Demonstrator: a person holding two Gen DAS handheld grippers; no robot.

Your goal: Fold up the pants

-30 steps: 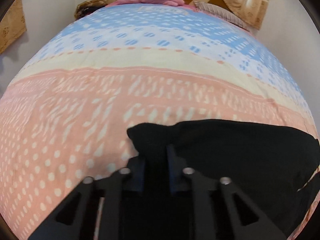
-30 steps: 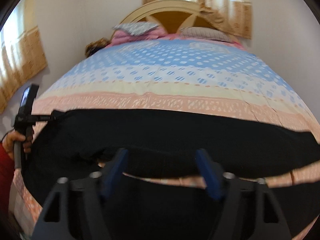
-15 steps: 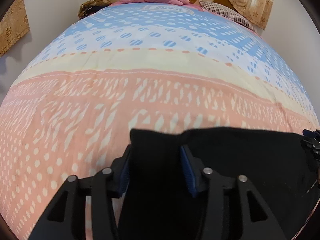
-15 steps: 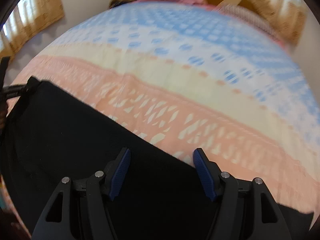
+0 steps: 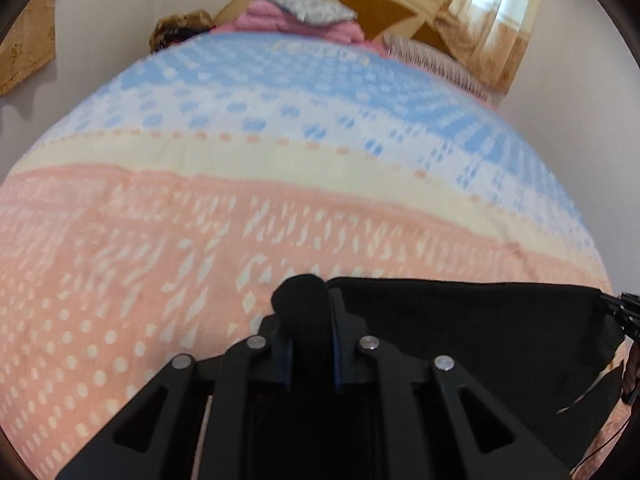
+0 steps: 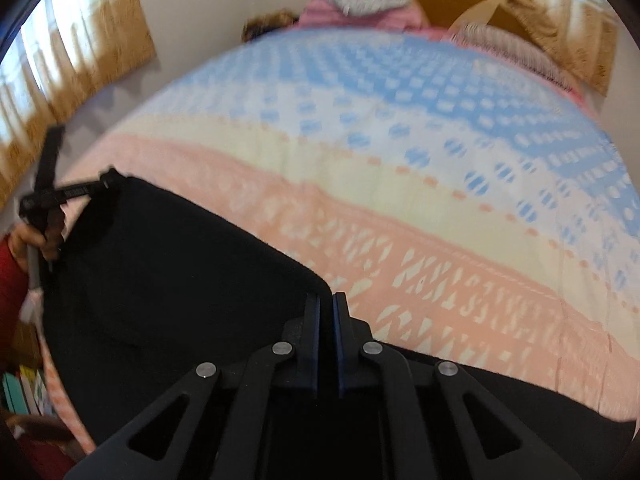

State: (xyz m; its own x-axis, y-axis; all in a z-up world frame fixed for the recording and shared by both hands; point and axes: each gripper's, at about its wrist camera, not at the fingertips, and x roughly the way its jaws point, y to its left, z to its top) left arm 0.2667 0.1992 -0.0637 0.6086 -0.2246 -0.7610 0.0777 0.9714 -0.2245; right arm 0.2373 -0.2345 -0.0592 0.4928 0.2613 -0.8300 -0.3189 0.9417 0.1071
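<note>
Black pants lie spread across the near, pink part of the bed. My left gripper is shut on a bunched corner of the pants at their left end. In the right wrist view the pants stretch from the lower middle toward the left, where my left gripper holds their far corner. My right gripper is shut on the pants' near right corner. It shows at the right edge of the left wrist view, at the pants' other end.
The bed has a quilt striped pink, cream and blue. Pillows and a pink blanket lie by the wooden headboard. Curtains hang on the left wall. Books stand by the bed's left side.
Both grippers were open around the pants' edge half a second ago and have now shut on the corners. The left corner is bunched up between the left fingers.
</note>
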